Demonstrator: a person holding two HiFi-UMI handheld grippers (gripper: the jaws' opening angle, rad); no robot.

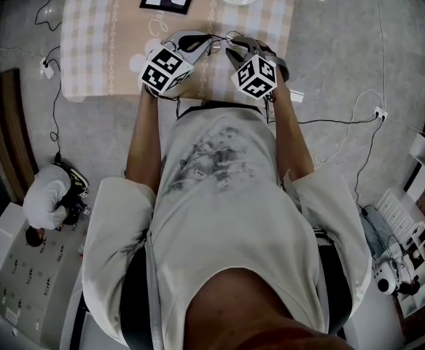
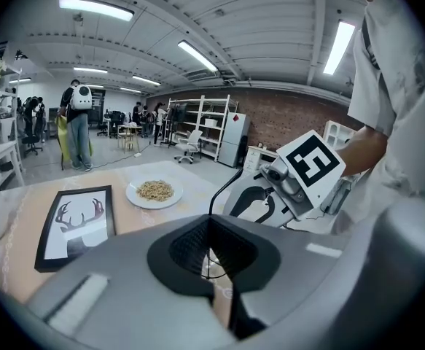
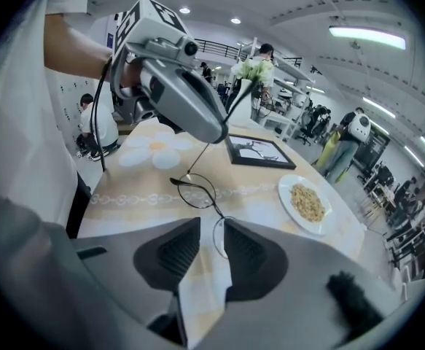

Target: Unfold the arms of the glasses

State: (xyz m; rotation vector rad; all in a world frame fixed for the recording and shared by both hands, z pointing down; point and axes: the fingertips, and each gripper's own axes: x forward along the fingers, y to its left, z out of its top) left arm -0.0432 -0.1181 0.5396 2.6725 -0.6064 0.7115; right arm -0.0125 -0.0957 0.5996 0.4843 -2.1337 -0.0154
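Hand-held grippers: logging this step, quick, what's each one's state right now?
Left hand-held gripper: closed, holding the glasses by one arm.
Right hand-held gripper: open, gripping nothing.

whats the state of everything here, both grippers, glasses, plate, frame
left gripper: shut on one arm of the glasses
right gripper: open, pads off the glasses
glasses: one arm swung out, the other unclear
plate: upright, holding grain-like food
picture frame: lying flat
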